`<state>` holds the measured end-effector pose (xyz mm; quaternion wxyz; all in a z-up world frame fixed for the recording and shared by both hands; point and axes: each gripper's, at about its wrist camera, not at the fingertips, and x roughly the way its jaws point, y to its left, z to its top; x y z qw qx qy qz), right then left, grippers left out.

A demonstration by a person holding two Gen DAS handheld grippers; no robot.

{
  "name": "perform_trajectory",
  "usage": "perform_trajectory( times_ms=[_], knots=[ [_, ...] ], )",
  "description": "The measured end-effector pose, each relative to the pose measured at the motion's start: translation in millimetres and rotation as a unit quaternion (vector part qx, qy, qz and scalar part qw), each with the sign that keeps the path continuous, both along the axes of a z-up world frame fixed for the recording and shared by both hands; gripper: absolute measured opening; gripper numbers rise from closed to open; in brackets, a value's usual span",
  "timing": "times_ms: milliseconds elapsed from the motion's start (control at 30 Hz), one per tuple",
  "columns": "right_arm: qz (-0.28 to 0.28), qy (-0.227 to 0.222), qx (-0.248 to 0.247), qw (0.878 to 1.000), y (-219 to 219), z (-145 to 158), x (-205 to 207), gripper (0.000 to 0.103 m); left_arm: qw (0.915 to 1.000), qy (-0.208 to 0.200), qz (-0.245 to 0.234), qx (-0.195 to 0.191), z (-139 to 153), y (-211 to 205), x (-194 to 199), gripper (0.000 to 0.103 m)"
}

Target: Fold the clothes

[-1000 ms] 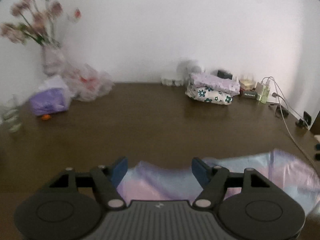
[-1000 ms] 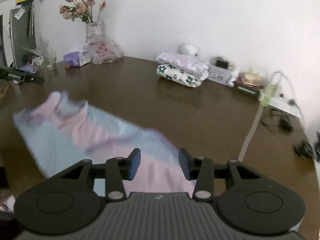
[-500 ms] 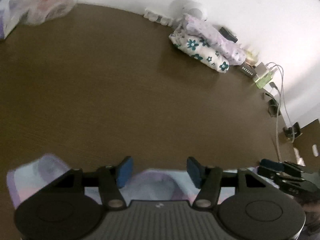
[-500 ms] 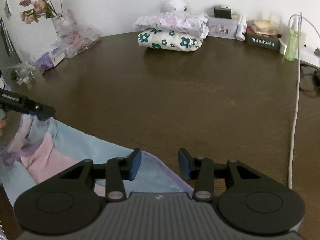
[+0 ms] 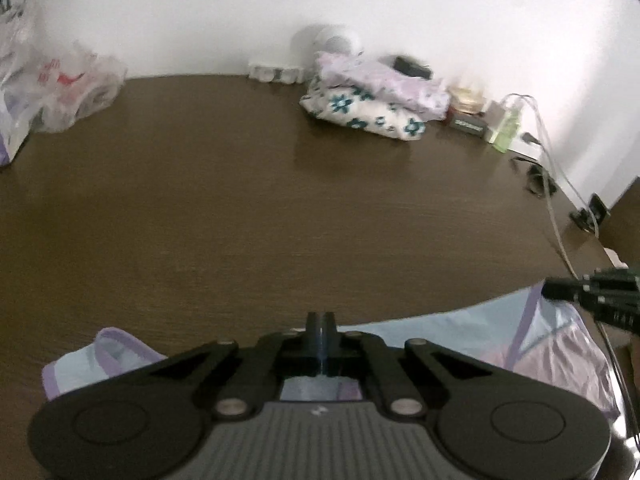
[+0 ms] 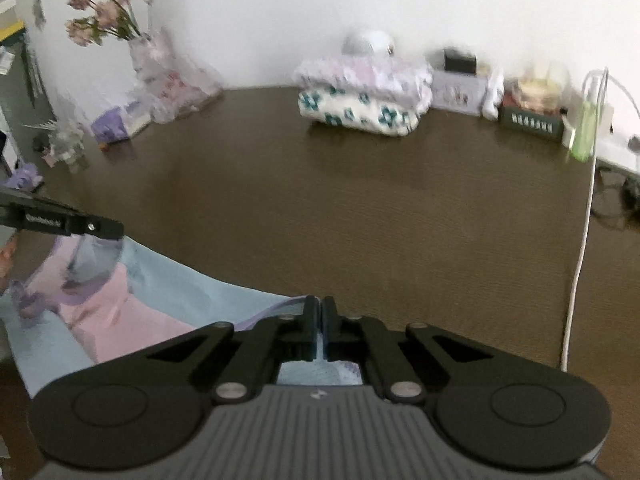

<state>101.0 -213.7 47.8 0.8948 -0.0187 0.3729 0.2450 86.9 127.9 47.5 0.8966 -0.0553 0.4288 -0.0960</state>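
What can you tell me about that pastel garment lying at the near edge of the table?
The pastel garment is thin, soft fabric in pale blue and pink panels with lilac trim. It lies spread across the brown table, slightly rumpled. The left tongs and right tongs are each pinched shut on its far edge.

both wrist views low over table [image 5: 280,200] | face back wall | share folded stack [image 6: 360,96]
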Motion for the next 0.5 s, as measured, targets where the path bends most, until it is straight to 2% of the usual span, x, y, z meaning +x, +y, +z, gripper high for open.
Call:
perform_trajectory(
  times_ms=[100, 133, 167, 233, 300, 333, 367, 433, 467, 500],
  knots=[
    [0.002, -0.001, -0.003, 1.000, 0.1, 0.8, -2.3, 0.002, 0.9999, -0.012, -0.009, 0.003, 0.0, -3.6, -1.6, 0.004],
    [0.001, 0.003, -0.005, 1.000, 0.7, -1.7, -0.6, 0.002, 0.9999, -0.009, -0.003, 0.004, -1.7, -4.4, 1.7, 0.013],
    [0.000, 0.007, -0.006, 1.000, 1.3, -4.3, 0.9, 0.002, 1.0000, -0.006, 0.003, 0.005, -3.5, -5.3, 4.9, 0.033],
    [-0.003, 0.012, -0.006, 1.000, 1.8, -8.5, 1.3, 0.002, 0.9998, -0.005, 0.003, 0.017, -6.8, -8.9, 8.8, 0.046],
    [-0.004, 0.016, -0.006, 1.000, 1.9, -11.7, 0.5, 0.002, 0.9995, -0.004, -0.002, 0.031, -10.0, -13.0, 11.4, 0.041],
    [-0.005, 0.017, -0.005, 1.000, 1.2, -12.2, -0.1, 0.002, 0.9995, 0.004, -0.007, 0.032, -11.9, -13.9, 12.4, 0.030],
    [-0.005, 0.017, -0.004, 1.000, 0.6, -12.7, -0.5, 0.002, 0.9994, 0.009, -0.012, 0.031, -14.1, -14.3, 13.6, 0.014],
    [-0.004, 0.016, -0.005, 1.000, 0.8, -13.6, -0.2, 0.002, 0.9996, 0.011, -0.007, 0.024, -18.2, -11.8, 16.8, 0.009],
    [-0.004, 0.016, -0.005, 1.000, 1.1, -13.8, -0.3, 0.002, 0.9998, 0.009, -0.002, 0.020, -19.9, -10.6, 17.8, 0.002],
    [-0.004, 0.013, -0.005, 1.000, 0.9, -12.8, -1.5, 0.002, 0.9998, 0.007, 0.000, 0.021, -20.5, -10.8, 17.4, 0.000]
  ],
)
